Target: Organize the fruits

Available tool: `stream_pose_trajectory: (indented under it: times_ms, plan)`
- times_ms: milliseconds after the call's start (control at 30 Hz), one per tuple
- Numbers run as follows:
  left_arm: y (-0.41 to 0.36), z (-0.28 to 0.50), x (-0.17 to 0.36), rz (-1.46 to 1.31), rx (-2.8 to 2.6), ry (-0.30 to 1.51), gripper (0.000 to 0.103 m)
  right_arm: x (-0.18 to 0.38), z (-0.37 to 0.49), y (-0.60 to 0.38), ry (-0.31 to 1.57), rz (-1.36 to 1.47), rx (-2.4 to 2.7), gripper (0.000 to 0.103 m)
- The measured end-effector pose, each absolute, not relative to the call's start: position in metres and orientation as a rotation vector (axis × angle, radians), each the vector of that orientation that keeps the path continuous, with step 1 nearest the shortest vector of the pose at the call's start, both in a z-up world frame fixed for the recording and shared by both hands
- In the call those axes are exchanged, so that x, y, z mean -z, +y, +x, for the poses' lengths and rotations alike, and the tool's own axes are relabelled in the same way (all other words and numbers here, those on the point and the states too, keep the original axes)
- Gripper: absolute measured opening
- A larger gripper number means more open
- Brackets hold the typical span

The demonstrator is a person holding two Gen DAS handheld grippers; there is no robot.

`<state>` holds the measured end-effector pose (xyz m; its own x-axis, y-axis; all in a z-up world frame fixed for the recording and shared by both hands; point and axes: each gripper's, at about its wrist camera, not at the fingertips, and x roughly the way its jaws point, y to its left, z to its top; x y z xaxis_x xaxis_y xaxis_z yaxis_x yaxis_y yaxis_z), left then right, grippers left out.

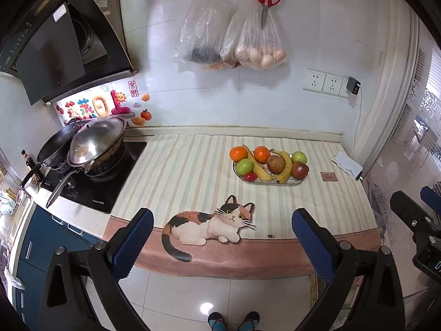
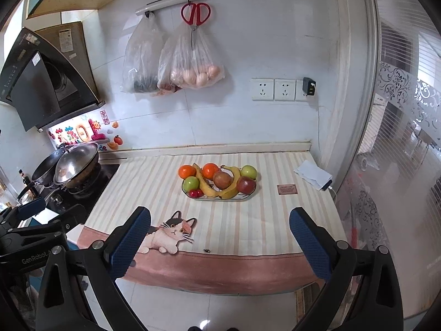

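Both the left gripper [image 1: 222,230] and right gripper [image 2: 220,229] gape empty, fruit plate [image 1: 268,183] well beyond.

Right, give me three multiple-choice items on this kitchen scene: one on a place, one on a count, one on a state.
1. Where do the red scissors hang?
A. on the wall rail
B. on the range hood
C. on the window frame

2. How many oranges lie in the fruit tray?
A. one
B. two
C. four

3. How does the left gripper stand?
A. shut on a banana
B. shut on nothing
C. open and empty

Key: 1 A, they hang from a hook on the rail; 2 B, two oranges sit at the tray's back; 3 C, its fingers stand wide apart around nothing.
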<state>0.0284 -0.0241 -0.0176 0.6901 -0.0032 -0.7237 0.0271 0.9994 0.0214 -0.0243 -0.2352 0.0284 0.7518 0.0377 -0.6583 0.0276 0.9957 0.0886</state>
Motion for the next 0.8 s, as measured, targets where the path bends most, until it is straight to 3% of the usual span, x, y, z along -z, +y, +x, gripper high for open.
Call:
stream_pose_trajectory:
  times_ms: [800]
  plan:
    - [-0.027, 0.037, 0.022, 0.038, 0.045, 0.835, 0.103, -0.006, -0.008, -0.237, 0.780, 0.131, 0.015, 0.103]
